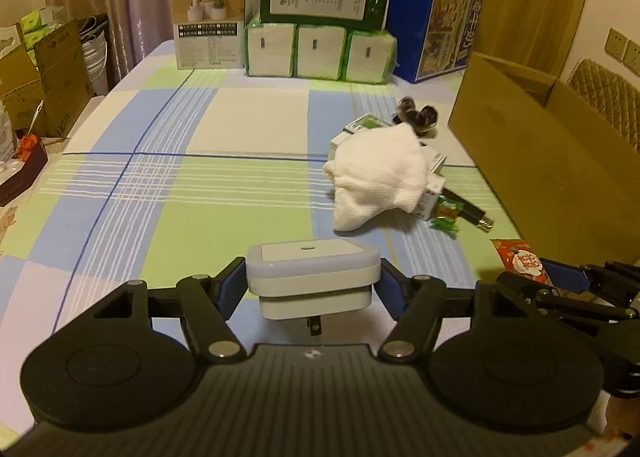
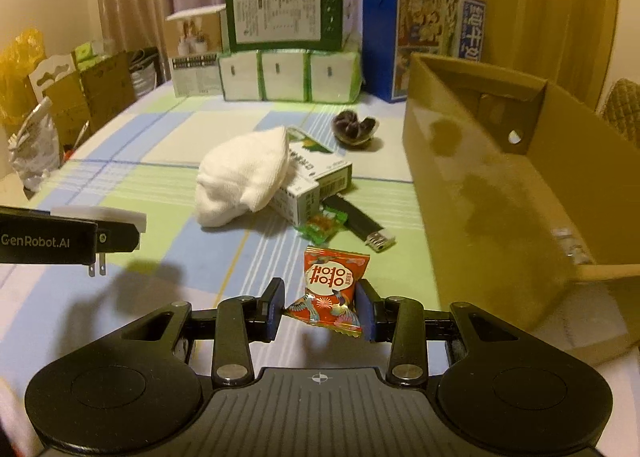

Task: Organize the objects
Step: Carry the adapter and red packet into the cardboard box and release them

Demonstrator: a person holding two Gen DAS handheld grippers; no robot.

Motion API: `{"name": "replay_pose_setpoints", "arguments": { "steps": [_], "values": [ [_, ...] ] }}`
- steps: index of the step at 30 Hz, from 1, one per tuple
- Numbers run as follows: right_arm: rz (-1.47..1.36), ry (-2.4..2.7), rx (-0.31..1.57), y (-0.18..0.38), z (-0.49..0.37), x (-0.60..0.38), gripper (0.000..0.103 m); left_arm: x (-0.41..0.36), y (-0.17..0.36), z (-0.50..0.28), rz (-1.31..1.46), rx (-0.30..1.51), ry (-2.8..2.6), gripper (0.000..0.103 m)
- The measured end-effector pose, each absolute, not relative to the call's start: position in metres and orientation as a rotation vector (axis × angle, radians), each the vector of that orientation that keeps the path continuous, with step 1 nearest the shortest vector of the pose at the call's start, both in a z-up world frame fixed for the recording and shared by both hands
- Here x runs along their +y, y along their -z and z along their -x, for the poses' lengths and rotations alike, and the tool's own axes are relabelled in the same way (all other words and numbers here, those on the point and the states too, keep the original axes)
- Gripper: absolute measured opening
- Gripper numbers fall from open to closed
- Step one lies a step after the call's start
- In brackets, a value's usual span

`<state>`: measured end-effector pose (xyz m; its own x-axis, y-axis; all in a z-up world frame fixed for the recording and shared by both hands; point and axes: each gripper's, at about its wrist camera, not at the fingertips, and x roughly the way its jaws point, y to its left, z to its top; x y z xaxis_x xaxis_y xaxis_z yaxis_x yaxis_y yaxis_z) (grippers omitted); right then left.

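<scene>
The left gripper [image 1: 313,285] clamped the rigid, light white plug-in adapter [image 1: 313,281] by its smooth sides above the near table, while the right gripper [image 2: 320,311] pinched the crinkly, slippery red candy packet [image 2: 334,291] across its middle near the cardboard box [image 2: 500,193].

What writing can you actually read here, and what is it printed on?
"GenRobot.AI": on the side of the left hand-held gripper, which holds a white plug-in adapter.
Large white characters, not Latin letters: on the red candy packet in the right hand-held gripper.
Green box, blue box, small carton: print too small or blurred.
</scene>
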<state>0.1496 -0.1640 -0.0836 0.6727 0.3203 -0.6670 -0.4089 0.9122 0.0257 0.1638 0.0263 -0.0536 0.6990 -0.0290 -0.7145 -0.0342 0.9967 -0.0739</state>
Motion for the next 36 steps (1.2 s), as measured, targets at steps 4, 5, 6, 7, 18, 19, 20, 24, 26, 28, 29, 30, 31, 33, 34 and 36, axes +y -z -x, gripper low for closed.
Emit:
{"name": "replay_pose_setpoints", "arguments": {
  "steps": [4, 5, 6, 7, 18, 19, 20, 24, 26, 28, 29, 30, 31, 33, 34, 36],
  "values": [
    [0.102, -0.420, 0.706, 0.061, -0.135, -0.170, 0.035, 0.020, 0.033, -0.147, 0.073, 0.774, 0.010, 0.064],
    [0.098, -0.423, 0.699, 0.055, -0.131, -0.172, 0.035, 0.017, 0.029, -0.143, 0.070, 0.766, 0.013, 0.064],
    [0.093, -0.425, 0.691, 0.048, -0.127, -0.174, 0.035, 0.016, 0.024, -0.139, 0.070, 0.758, 0.018, 0.064],
    [0.089, -0.427, 0.683, 0.042, -0.123, -0.176, 0.035, 0.013, 0.018, -0.134, 0.071, 0.750, 0.026, 0.064],
    [0.047, -0.383, 0.610, -0.012, -0.094, -0.216, 0.035, -0.017, -0.024, -0.102, 0.058, 0.691, 0.096, 0.064],
    [0.046, -0.374, 0.602, -0.016, -0.092, -0.221, 0.035, -0.021, -0.028, -0.101, 0.057, 0.685, 0.107, 0.064],
    [0.046, -0.364, 0.594, -0.020, -0.091, -0.227, 0.035, -0.024, -0.031, -0.100, 0.055, 0.679, 0.117, 0.064],
    [0.033, -0.319, 0.571, -0.032, -0.091, -0.252, 0.035, -0.043, -0.041, -0.099, 0.039, 0.661, 0.163, 0.064],
    [0.027, -0.292, 0.563, -0.036, -0.093, -0.266, 0.035, -0.055, -0.045, -0.100, 0.032, 0.656, 0.191, 0.064],
    [0.021, -0.264, 0.559, -0.038, -0.098, -0.280, 0.035, -0.069, -0.048, -0.103, 0.025, 0.653, 0.222, 0.064],
    [0.019, -0.251, 0.559, -0.039, -0.100, -0.287, 0.035, -0.076, -0.050, -0.106, 0.021, 0.651, 0.238, 0.064],
    [0.016, -0.239, 0.558, -0.040, -0.103, -0.293, 0.035, -0.082, -0.050, -0.107, 0.017, 0.650, 0.251, 0.064],
    [0.013, -0.229, 0.557, -0.041, -0.106, -0.301, 0.035, -0.089, -0.051, -0.110, 0.013, 0.650, 0.265, 0.064],
    [0.009, -0.212, 0.559, -0.042, -0.114, -0.312, 0.035, -0.104, -0.053, -0.116, 0.003, 0.646, 0.292, 0.064],
    [0.005, -0.206, 0.561, -0.043, -0.118, -0.318, 0.035, -0.111, -0.054, -0.120, -0.001, 0.644, 0.307, 0.064],
    [0.004, -0.201, 0.569, -0.043, -0.126, -0.327, 0.035, -0.126, -0.055, -0.130, -0.010, 0.643, 0.333, 0.064]
  ]
}}
